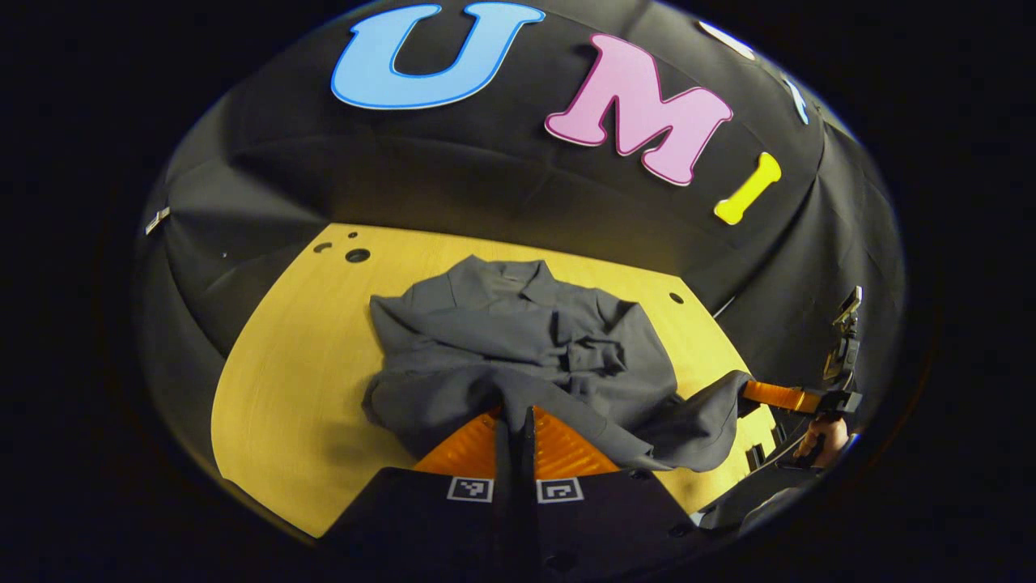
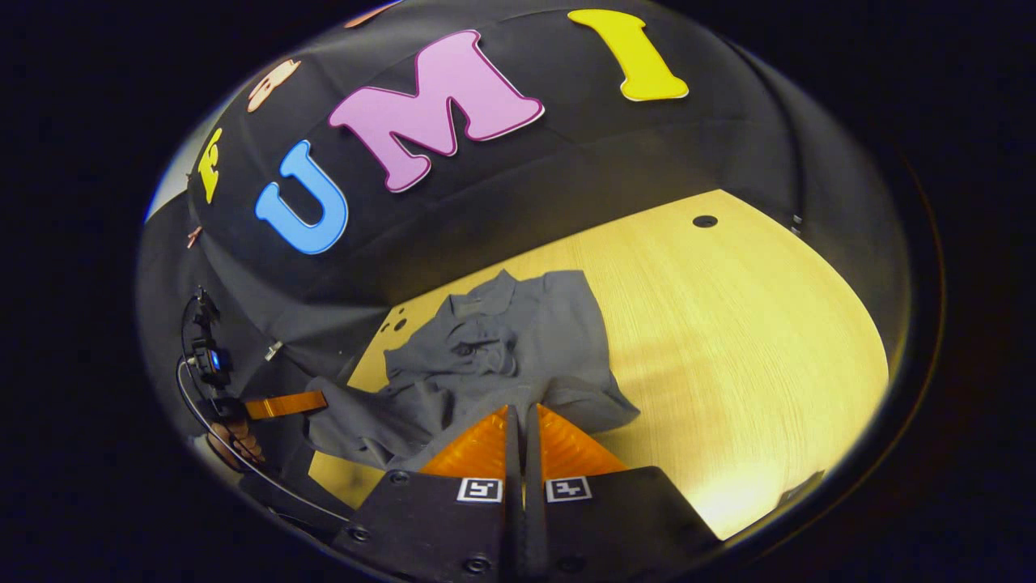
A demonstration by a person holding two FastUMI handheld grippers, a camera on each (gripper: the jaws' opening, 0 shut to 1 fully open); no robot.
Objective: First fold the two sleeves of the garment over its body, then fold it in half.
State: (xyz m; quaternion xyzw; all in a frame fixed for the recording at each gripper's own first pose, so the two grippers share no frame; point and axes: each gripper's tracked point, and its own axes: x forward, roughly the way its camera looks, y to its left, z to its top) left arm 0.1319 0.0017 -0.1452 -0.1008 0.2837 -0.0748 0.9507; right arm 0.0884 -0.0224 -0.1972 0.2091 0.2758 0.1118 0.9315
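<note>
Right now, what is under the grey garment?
The garment lies on the yellow wooden table, bare around it. Both sleeves look folded over its body. Each gripper pinches its near hem. Whatever lies beneath the cloth is covered.

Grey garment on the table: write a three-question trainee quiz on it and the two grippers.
1. True or false: the left gripper is shut on the hem of the grey garment.
2. The garment lies on: A) a yellow wooden table B) a metal tray C) the floor.
3. Fill in: the right gripper has its orange fingers closed on the garment's ____ edge, opposite the collar.

Key: 1 true; 2 A; 3 bottom. Both grippers pinch the lower edge, and the sleeves look already bunched over the body.
</note>
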